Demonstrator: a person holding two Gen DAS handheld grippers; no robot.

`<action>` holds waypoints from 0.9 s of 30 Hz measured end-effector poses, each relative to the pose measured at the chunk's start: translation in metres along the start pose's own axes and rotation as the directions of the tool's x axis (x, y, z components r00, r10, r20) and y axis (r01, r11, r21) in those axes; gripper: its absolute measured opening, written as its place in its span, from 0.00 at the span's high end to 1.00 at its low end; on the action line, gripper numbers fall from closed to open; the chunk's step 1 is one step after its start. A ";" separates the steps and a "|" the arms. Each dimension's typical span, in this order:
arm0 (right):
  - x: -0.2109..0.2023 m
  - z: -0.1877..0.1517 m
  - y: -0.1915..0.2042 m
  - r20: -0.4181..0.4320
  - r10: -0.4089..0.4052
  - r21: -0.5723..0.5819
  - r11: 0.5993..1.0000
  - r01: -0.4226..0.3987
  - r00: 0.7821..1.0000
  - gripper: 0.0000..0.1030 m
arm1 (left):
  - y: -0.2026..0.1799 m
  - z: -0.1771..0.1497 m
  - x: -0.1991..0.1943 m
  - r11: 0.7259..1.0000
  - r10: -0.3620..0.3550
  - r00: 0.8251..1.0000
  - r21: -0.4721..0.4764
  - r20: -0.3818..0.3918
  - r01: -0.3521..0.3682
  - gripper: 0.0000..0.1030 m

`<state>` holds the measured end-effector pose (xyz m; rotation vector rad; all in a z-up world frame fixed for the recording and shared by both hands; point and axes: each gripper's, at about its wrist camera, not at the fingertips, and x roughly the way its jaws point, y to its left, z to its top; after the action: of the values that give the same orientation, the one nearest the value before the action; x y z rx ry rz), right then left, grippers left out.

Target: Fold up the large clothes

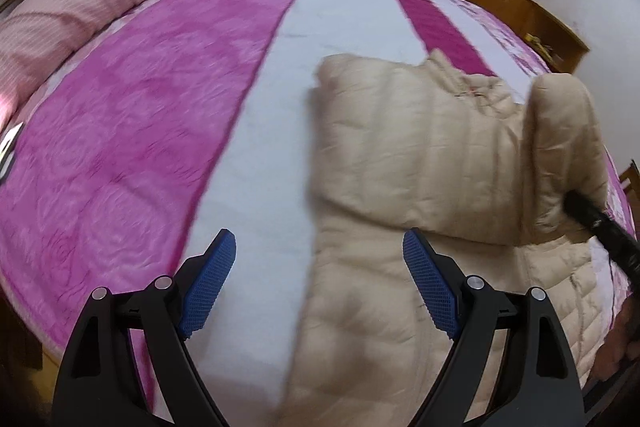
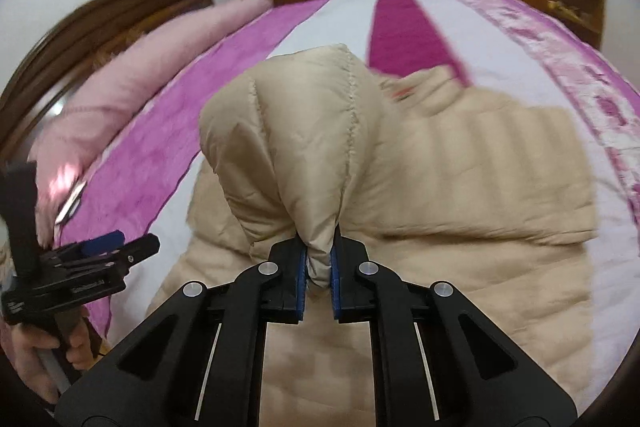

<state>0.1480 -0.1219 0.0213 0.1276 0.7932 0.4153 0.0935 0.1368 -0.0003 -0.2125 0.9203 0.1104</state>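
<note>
Your right gripper [image 2: 319, 267] is pinching a puffy fold of the beige jacket [image 2: 460, 167] tight between its blue pads [image 2: 301, 283]. The pinched part is standing up like a little tent above the rest of the coat. Your left gripper [image 1: 318, 283] is hanging wide open with nothing in it, just above the jacket's edge.

The jacket is lying on the pink and white bed cover [image 1: 120, 107], toward its right side. One part is looking folded over the body already, so you are maybe partway done. The bottom is lying long and flat and is waiting for more folds.

Your left hand [image 2: 36, 359] is holding its tool low and off to the side.
</note>
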 end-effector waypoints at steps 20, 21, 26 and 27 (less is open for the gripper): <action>-0.052 -0.003 -0.155 0.083 -0.268 0.315 0.921 0.230 0.960 0.52 | -0.087 0.025 0.076 0.990 -0.021 1.000 0.142 0.019 0.018 0.20; -0.058 -0.004 -0.153 0.092 -0.247 0.315 0.926 0.207 0.965 0.52 | -0.088 0.026 0.076 0.990 -0.022 1.000 0.140 0.020 0.019 0.20; -0.071 0.001 -0.095 0.089 -0.147 0.148 0.980 0.133 0.985 0.41 | -0.089 0.025 0.074 0.989 -0.024 0.999 0.144 0.028 0.020 0.20; -0.066 0.001 -0.083 0.082 -0.158 0.112 0.983 0.148 0.984 0.38 | -0.089 0.025 0.074 0.989 -0.028 0.999 0.143 0.027 0.024 0.20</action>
<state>0.1337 -0.2248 0.0433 0.1817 0.7301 0.2203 0.1743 0.0565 -0.0328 -0.0897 0.8922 0.0228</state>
